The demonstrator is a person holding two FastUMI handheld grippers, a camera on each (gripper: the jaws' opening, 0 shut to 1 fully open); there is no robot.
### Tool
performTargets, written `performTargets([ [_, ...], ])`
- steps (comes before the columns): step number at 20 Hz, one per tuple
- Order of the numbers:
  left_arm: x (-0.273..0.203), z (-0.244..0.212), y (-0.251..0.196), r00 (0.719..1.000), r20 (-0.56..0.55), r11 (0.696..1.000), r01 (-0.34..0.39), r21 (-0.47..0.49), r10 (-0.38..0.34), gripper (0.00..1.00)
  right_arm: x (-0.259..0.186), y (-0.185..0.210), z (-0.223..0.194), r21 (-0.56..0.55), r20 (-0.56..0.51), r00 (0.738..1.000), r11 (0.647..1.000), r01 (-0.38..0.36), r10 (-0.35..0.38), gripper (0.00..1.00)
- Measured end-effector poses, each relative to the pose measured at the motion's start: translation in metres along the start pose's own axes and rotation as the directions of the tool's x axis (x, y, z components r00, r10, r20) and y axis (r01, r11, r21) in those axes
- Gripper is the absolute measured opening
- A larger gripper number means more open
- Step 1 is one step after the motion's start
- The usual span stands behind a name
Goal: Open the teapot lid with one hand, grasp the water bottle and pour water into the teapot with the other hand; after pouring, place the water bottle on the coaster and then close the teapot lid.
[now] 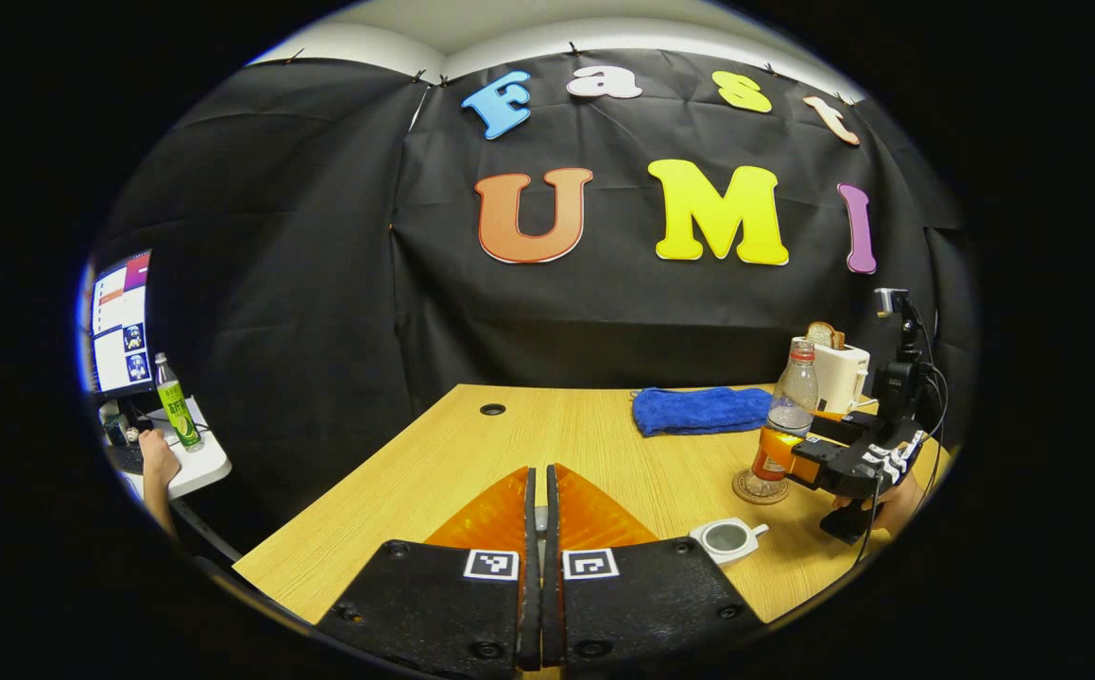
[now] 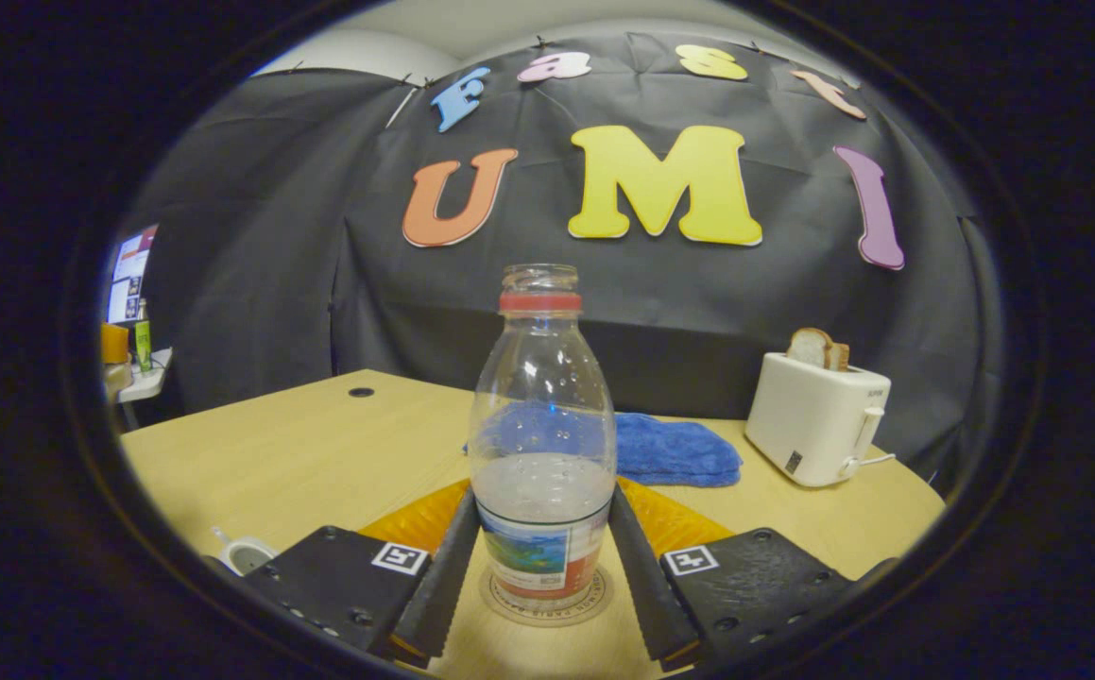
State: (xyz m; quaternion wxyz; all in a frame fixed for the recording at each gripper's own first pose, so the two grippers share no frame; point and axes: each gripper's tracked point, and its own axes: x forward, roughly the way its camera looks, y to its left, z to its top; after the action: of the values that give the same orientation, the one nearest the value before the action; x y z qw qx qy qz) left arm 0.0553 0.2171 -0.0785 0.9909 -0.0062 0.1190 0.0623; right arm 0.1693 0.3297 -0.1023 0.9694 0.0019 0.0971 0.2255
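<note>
The right gripper straddled the bottle on its coaster, jaws apparently just off its sides; the left gripper hung shut and empty. Backing out straight would avoid tipping it, the teapot sitting near, lid on.

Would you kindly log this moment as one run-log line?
left gripper: shut, holding nothing | right gripper: around water bottle | bottle: upright on coaster | teapot: lid off

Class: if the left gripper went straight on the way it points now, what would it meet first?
Probably nothing near: ahead of the left gripper lies bare table, then the booth's wall; depth is unclear.
</note>
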Motion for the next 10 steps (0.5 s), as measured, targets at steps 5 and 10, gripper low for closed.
performTargets([
  [5, 0.0, 0.001, -0.002, 1.0, 0.01, 1.0, 0.004, 0.0, -0.004, 0.03, -0.006, -0.004, 0.012, -0.02, 0.043, 0.999, 1.0, 0.019, -0.018, 0.94],
  [10, 0.0, 0.013, -0.014, 0.997, 0.068, 0.999, 0.042, -0.019, -0.04, 0.03, -0.035, -0.009, 0.044, -0.019, 0.136, 0.991, 1.0, 0.01, -0.008, 0.95],
])
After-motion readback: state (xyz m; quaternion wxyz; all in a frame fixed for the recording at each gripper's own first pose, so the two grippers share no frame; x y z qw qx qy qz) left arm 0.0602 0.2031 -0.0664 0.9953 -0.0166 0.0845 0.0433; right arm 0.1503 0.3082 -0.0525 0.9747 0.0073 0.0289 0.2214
